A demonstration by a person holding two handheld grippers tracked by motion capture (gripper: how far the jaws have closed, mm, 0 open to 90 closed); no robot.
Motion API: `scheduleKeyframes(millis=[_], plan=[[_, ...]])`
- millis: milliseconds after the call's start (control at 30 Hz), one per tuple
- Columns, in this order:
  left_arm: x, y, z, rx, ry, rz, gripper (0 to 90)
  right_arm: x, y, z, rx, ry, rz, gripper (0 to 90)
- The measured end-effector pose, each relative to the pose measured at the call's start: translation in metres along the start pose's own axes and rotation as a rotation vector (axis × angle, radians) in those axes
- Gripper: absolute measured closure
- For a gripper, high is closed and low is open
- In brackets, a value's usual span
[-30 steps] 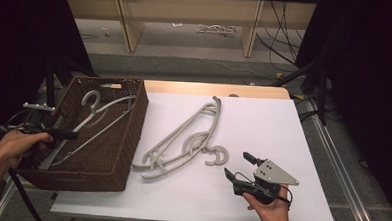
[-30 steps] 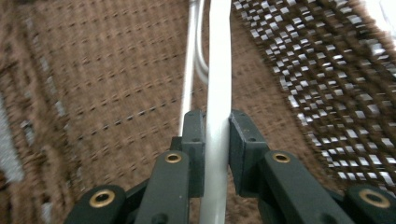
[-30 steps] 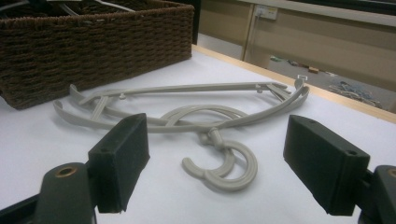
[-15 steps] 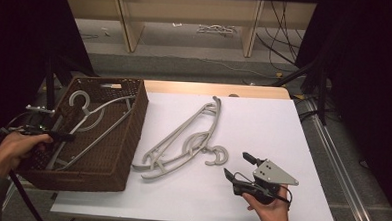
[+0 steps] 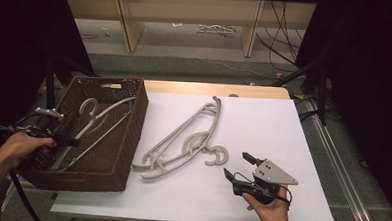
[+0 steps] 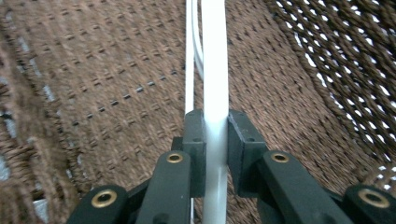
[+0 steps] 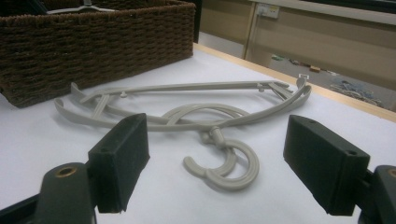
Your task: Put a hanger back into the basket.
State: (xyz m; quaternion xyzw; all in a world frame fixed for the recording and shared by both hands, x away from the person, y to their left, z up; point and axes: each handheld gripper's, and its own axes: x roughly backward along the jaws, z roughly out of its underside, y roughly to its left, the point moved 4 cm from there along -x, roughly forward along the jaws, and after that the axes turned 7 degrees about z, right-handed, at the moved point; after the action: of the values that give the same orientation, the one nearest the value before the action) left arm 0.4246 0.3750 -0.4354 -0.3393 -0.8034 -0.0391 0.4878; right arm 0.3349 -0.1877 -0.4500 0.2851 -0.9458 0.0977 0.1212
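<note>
Your basket (image 5: 125,137) at frame left is dark brown wicker with a tight woven pattern; the weave opens into small see-through gaps on the wall at upper right of your left gripper view. The hanger (image 5: 101,119) in it is pale grey-white. The hangers (image 5: 182,142) mid-frame are beige-grey, lying on a plain white table (image 5: 283,124) with a light wood edge. Your gripper pads (image 7: 122,161) are matte black with brass rivets.

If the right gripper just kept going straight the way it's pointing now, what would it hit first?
Most likely the round hooks of the grey plastic hangers lying on the white table. The open right gripper points straight at them; the exact gap is hard to judge.
</note>
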Motion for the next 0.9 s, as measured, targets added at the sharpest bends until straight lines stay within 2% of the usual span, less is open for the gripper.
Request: scheduleKeyframes(millis=[100,267,333,433,467,500,533,667,733,767,800,900], plan=[[0.000,-0.003,0.000,-0.030,0.022,0.017,77.9,0.000,0.000,0.000,0.002,0.001,0.000,23.3],[0.000,-0.004,0.000,-0.045,0.032,0.010,75.4,0.001,0.000,0.000,0.004,0.005,-0.003,23.2],[0.001,-0.004,0.000,-0.017,0.010,0.006,69.9,0.001,0.000,0.000,0.003,0.005,-0.003,23.2],[0.003,-0.007,-0.002,0.015,-0.034,0.027,66.3,0.001,0.000,0.000,0.003,0.005,-0.004,23.2],[0.006,-0.006,-0.001,0.003,-0.017,0.027,64.3,0.001,0.000,0.000,0.003,0.006,-0.004,23.2],[0.006,-0.008,-0.003,0.030,-0.040,0.029,61.0,0.001,0.000,0.000,0.003,0.007,-0.004,23.2],[0.008,-0.008,-0.003,0.031,-0.037,0.025,57.3,0.001,0.000,0.000,0.004,0.007,-0.003,23.2],[0.016,-0.011,-0.009,0.061,-0.103,0.032,47.2,0.000,0.000,0.000,-0.001,0.000,-0.001,23.2],[0.022,-0.014,-0.012,0.080,-0.135,0.023,43.1,0.000,0.000,0.000,0.000,0.001,0.000,23.2],[0.024,-0.016,-0.014,0.089,-0.151,0.001,41.3,0.001,0.001,0.000,-0.014,0.012,-0.008,23.2],[0.026,-0.018,-0.015,0.099,-0.164,-0.020,38.9,0.000,0.001,0.000,-0.021,-0.002,-0.016,23.3],[0.031,-0.025,-0.020,0.091,-0.191,-0.040,35.0,0.001,0.001,0.000,-0.014,0.011,-0.008,23.2]])
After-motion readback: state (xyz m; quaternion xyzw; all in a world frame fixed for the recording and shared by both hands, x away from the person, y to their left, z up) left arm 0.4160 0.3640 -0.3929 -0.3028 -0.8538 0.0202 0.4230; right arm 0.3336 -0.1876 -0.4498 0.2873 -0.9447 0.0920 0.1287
